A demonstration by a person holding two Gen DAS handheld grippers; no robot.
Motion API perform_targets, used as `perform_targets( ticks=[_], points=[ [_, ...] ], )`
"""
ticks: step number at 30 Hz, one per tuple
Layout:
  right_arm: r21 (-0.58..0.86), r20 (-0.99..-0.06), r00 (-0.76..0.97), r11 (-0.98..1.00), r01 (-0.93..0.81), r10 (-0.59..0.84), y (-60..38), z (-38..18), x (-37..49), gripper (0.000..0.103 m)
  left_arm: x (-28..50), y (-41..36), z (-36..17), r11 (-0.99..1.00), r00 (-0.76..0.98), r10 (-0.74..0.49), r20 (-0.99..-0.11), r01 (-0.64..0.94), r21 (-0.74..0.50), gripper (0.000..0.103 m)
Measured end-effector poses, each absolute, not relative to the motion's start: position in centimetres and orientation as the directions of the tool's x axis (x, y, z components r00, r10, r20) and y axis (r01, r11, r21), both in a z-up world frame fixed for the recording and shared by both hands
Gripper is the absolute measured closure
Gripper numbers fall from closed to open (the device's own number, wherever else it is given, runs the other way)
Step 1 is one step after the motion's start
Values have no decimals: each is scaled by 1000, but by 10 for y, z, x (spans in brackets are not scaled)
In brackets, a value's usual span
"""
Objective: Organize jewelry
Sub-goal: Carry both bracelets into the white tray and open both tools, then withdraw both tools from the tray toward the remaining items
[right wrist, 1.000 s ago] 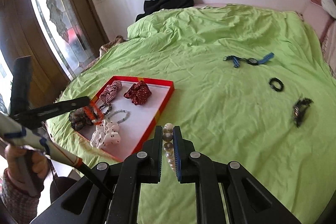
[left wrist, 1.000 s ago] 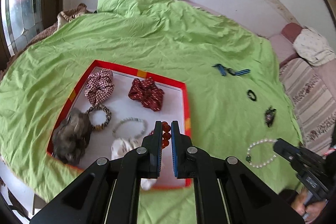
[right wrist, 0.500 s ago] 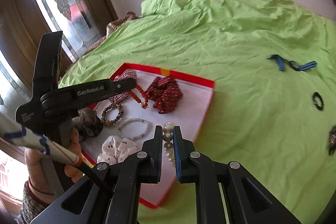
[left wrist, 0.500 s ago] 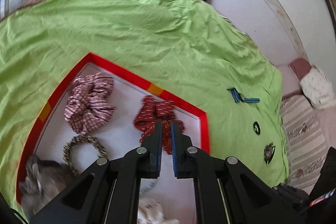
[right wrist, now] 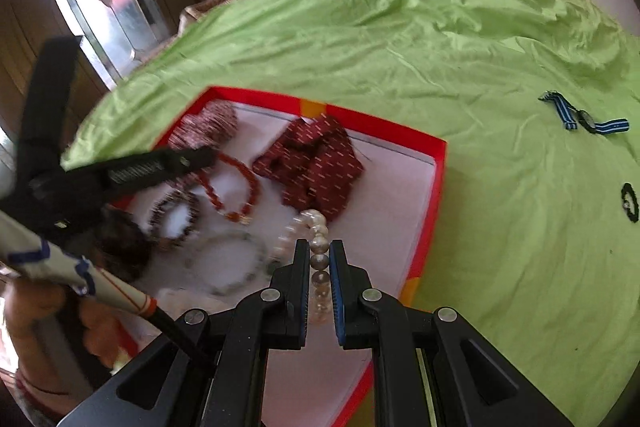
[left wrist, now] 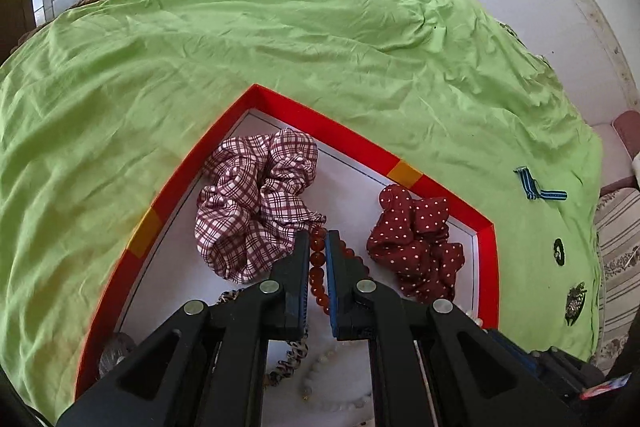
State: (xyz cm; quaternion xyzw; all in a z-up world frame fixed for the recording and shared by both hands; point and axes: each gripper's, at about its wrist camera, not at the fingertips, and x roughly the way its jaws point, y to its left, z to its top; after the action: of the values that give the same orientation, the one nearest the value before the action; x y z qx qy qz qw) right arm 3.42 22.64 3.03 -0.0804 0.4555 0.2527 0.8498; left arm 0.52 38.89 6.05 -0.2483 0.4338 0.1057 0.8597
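Note:
My left gripper [left wrist: 317, 239] is shut on a red bead bracelet [left wrist: 316, 267], low over the white floor of the red-rimmed tray [left wrist: 320, 125], between a plaid scrunchie [left wrist: 256, 211] and a red dotted scrunchie [left wrist: 416, 243]. The right wrist view shows that gripper [right wrist: 210, 155] from the side, with the red bracelet [right wrist: 240, 187] hanging under it. My right gripper [right wrist: 319, 247] is shut on a pearl bracelet [right wrist: 310, 223]. The pearls dangle over the tray [right wrist: 440, 179] near the red scrunchie [right wrist: 316, 163].
A dark beaded bracelet [right wrist: 176, 215], a pale bead bracelet [right wrist: 236, 259] and a furry dark piece [right wrist: 120, 243] also lie in the tray. On the green sheet [right wrist: 440, 47] to the right lie a blue striped watch [right wrist: 584, 117], a black hair tie [right wrist: 630, 203] and a hair claw [left wrist: 576, 303].
Both grippers have come down and in over the tray, each carrying its bracelet. The tray now looks much larger in both views. The left gripper has rolled a little.

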Motion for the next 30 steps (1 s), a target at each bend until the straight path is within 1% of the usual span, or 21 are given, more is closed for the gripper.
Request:
perform_targets(
  ticks=[2,4,5,6,7,9,11,13,17,19,20,22,25,30],
  points=[
    [70,-820,463,863,-501,336,226,27,35,92,2,388,65,852,622,-45,-782,-385,-356,95],
    [54,-824,468,865,-499,321,227,26,36,92,0,386,70,850,646,-68,-761,-362,-383,87],
    [53,-823,469,866,-497,320,226,27,36,91,-2,384,73,849,658,-69,-750,-356,-390,81],
    [55,-822,471,867,-496,322,226,28,35,90,-5,381,78,854,673,-59,-737,-348,-387,79],
    [55,-820,473,868,-494,321,226,30,35,88,-7,379,82,859,685,-53,-727,-340,-383,78],
    [61,-814,481,871,-487,326,223,36,33,73,-15,376,91,864,717,-46,-696,-321,-389,70],
    [68,-803,493,874,-480,334,221,42,32,72,-24,378,99,854,744,-37,-667,-324,-408,66],
    [68,-793,506,875,-479,339,221,49,36,72,-31,385,103,839,759,-27,-650,-336,-428,66],
    [28,-799,517,878,-478,307,235,49,54,72,-49,409,111,793,776,53,-629,-415,-446,66],
    [20,-816,498,875,-484,294,248,41,68,75,-56,422,112,768,780,71,-622,-440,-465,66],
    [10,-823,492,874,-486,284,253,37,73,79,-58,427,111,759,782,78,-619,-449,-471,66],
    [-25,-837,486,868,-495,253,269,26,84,79,-60,435,110,746,777,101,-622,-473,-470,66],
    [-61,-848,480,858,-509,225,291,15,98,80,-60,443,105,736,771,92,-630,-478,-478,66],
    [-13,-841,462,844,-536,280,313,17,110,80,-59,444,101,741,765,91,-637,-479,-470,66]
  ],
)
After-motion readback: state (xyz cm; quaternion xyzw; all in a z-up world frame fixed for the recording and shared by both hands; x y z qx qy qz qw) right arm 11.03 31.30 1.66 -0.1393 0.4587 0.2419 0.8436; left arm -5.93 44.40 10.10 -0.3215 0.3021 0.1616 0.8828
